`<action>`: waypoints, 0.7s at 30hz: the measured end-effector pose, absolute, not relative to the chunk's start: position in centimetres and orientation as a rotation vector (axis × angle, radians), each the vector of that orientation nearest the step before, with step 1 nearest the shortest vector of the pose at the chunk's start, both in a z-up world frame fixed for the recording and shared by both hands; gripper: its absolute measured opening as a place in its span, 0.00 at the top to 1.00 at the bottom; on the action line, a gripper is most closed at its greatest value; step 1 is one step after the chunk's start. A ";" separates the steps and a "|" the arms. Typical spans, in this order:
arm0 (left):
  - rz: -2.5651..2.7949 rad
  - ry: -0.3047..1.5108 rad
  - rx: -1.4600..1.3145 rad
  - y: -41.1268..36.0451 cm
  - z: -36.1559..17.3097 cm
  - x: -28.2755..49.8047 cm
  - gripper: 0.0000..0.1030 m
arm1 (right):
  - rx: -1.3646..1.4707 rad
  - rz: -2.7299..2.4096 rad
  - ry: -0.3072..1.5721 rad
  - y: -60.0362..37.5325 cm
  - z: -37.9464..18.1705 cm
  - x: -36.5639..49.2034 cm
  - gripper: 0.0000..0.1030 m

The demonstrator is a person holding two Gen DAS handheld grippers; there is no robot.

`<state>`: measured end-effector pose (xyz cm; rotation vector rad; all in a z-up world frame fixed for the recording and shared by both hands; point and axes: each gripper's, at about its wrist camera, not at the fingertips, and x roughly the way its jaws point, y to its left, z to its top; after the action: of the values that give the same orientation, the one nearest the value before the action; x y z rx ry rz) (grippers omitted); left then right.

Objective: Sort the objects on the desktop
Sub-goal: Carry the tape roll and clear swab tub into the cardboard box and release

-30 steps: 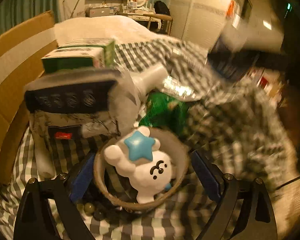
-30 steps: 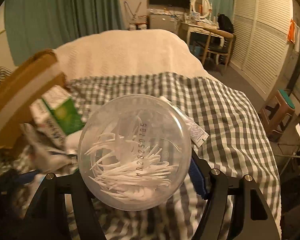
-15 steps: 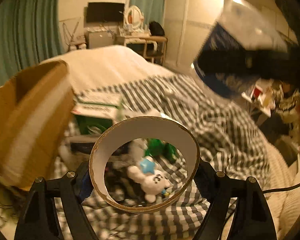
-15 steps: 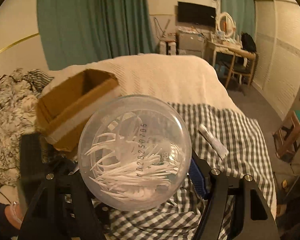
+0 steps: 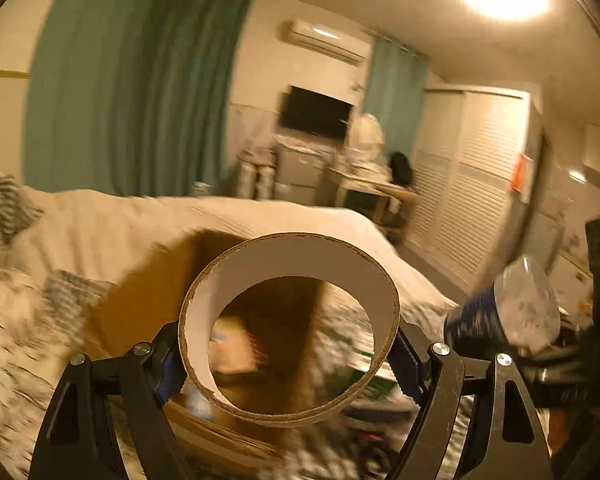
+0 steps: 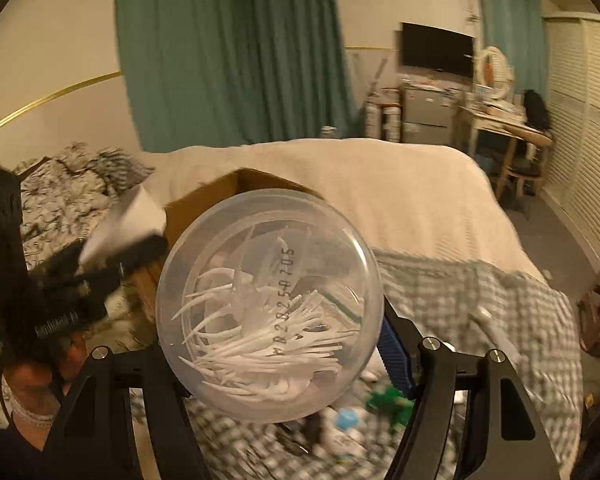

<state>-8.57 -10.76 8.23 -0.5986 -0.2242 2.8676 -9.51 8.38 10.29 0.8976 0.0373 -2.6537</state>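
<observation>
My left gripper (image 5: 290, 354) is shut on a cardboard tape roll (image 5: 288, 268) and holds it in the air over an open cardboard box (image 5: 148, 280). My right gripper (image 6: 270, 352) is shut on a clear round tub of white floss picks (image 6: 270, 304), also lifted. The tub and right gripper show at the right of the left wrist view (image 5: 516, 312). The left gripper with the roll shows at the left of the right wrist view (image 6: 100, 256). The cardboard box (image 6: 220, 196) lies behind the tub.
The bed has a checked cloth (image 6: 480, 296) and a cream blanket (image 6: 400, 188). A green packet (image 6: 392, 402) and a blue star toy (image 6: 346, 418) lie on the cloth below the tub. A patterned quilt (image 6: 68, 192) is at the left.
Both grippers have risen and tilted up with their loads. The left gripper has moved left over the cardboard box. The toy and clutter have dropped out of the left view.
</observation>
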 end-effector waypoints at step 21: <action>3.079 -0.097 -0.758 -14.0 3.1 -13.0 0.00 | 0.936 -2.759 -0.063 6.1 8.3 -14.5 0.06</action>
<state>-13.00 -14.00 3.12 -0.7583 -0.0972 3.0794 -14.48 6.06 8.32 0.9359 -0.0634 -2.7586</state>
